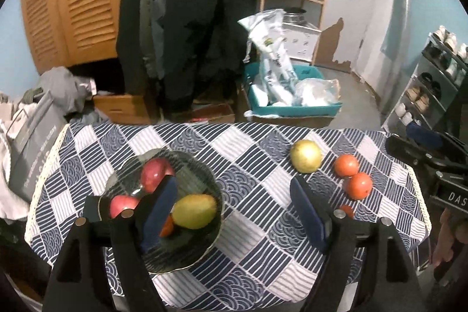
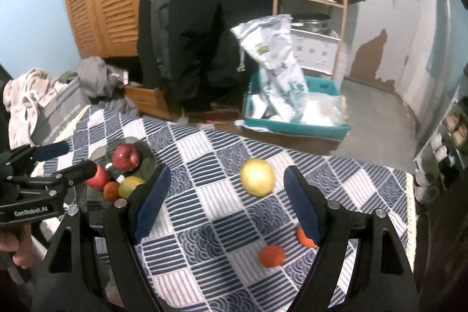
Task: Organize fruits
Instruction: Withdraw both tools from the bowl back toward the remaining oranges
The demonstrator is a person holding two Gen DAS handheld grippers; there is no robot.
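You're holding the left gripper (image 1: 234, 212) with its jaws standing apart and nothing between the blue pads; the dark glass plate with the scalloped rim (image 1: 204, 250) is sitting under the left finger, not gripped. The right gripper (image 2: 226, 201) is likewise standing wide and carrying nothing, with bare cloth showing between its fingers.

Nearest, the plate is resting on the blue-and-white checked tablecloth (image 1: 263, 268), toward its left side. It's holding four fruits: two red apples (image 1: 153, 173), one yellow-green mango (image 1: 194, 211) and one small orange fruit (image 1: 167, 227) tucked behind the left pad. My read: the plate is serving as the collection point, which is why the fruit is piling up there.

Further right, still loose on the cloth, the small orange-red tangerines (image 1: 360, 185) are lying in a cluster. I'm counting three in the left view, one half hidden by the right finger; the right view is showing only two clearly. Just beyond them, a single round yellow-green pear-like fruit (image 2: 257, 177) is sitting alone, ahead of the right gripper's gap, so likely the next pick.

So four loose, four plated: roughly halfway.

Beyond the table edge, dark coats (image 1: 190, 19) are hanging and a teal bin of plastic bags (image 1: 292, 107) is sitting on the floor.
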